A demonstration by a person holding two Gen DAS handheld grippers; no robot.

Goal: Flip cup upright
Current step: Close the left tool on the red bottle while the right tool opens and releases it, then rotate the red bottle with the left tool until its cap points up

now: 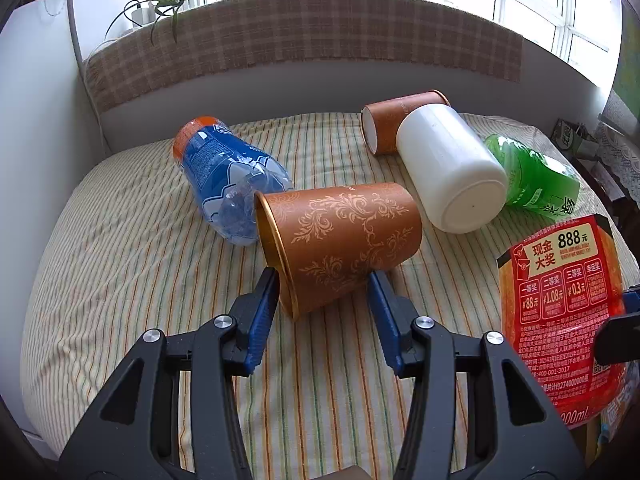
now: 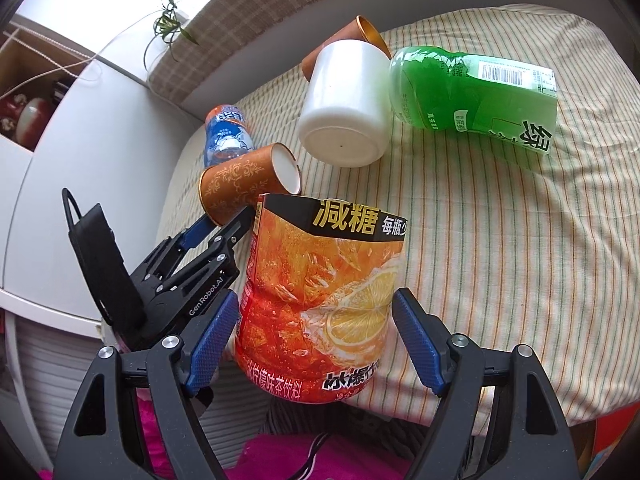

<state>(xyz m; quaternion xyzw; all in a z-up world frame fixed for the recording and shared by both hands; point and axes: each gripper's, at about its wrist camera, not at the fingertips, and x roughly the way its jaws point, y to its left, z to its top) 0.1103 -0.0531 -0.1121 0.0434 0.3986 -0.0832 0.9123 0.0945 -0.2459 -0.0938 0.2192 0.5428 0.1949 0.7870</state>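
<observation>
A brown paper cup (image 1: pixel 344 240) with a floral pattern lies tilted on its side, its gold-lined mouth facing left. My left gripper (image 1: pixel 324 278) is shut on the cup's lower edge near the rim, one blue pad on each side. From the right wrist view the same cup (image 2: pixel 240 184) shows its white base up and to the right. An orange cut-off tea bottle (image 2: pixel 320 300) stands upright at the bed's near edge. My right gripper (image 2: pixel 316 312) is shut on it, and both pads touch its waist.
On the striped bed (image 1: pixel 120 240) lie a blue bottle (image 1: pixel 228 176), a white cup (image 1: pixel 452 168), a second brown cup (image 1: pixel 396 120) and a green bottle (image 1: pixel 536 176), all on their sides. A plaid-covered ledge (image 1: pixel 300 48) runs behind. A white cabinet (image 2: pixel 80 140) stands left.
</observation>
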